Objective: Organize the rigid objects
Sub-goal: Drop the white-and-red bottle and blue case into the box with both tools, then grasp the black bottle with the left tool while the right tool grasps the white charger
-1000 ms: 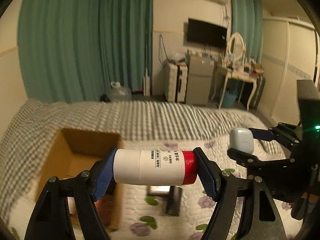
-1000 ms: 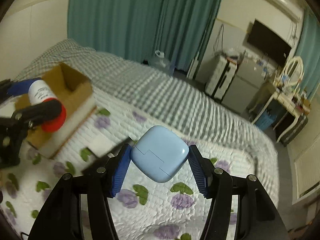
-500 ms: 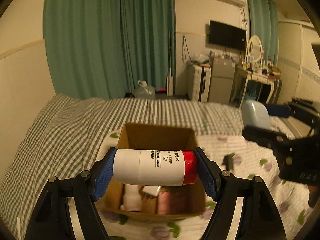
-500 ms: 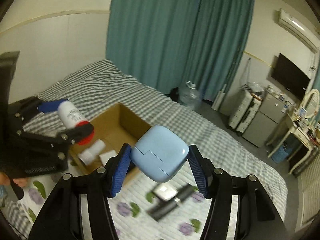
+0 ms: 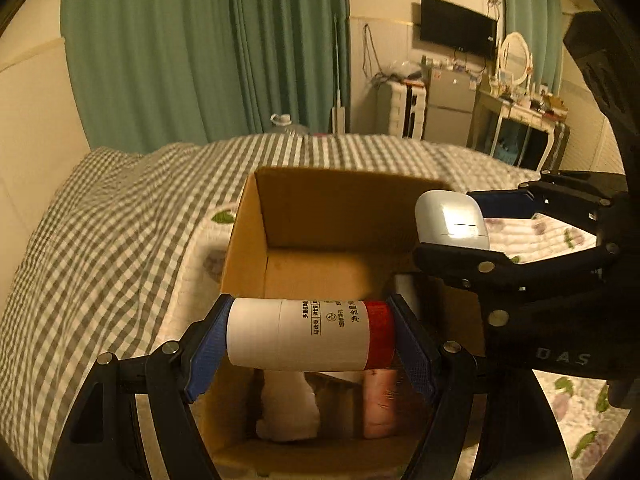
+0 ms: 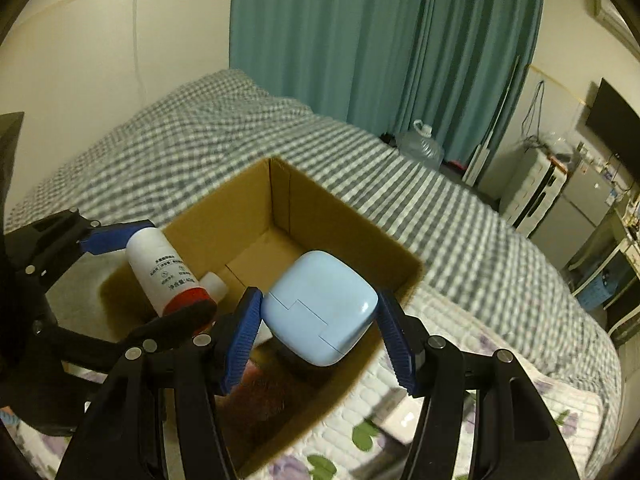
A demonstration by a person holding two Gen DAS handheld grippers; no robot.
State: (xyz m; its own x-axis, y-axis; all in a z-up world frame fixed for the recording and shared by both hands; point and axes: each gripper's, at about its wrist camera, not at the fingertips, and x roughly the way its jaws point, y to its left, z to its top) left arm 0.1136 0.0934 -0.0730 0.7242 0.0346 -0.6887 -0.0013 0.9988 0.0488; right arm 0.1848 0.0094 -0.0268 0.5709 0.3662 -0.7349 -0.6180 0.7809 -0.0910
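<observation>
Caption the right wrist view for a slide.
Right gripper holds a pale blue case over the open cardboard box.

Bed (image 6: 240, 152) filling mid-frame, covered upper left by grey checked blanket (image 5: 100, 240), lower right by floral quilt (image 6: 460, 364). Open cardboard box (image 6: 336, 216) resting at centre; small pale flat item (image 6: 404, 420) lower right, blurred.

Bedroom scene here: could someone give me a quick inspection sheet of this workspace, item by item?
Surface: bed with checked blanket and floral quilt.
Job's things: open cardboard box on the bed; white bottle with red cap; pale blue case; both held over the box.
Clutter: a few items already inside the box, too dim to name.
Grippers: left gripper shut on the bottle; right gripper shut on the case.
Cables: wires by the wall TV.
Surroundings: green curtains, small fridge.
</observation>
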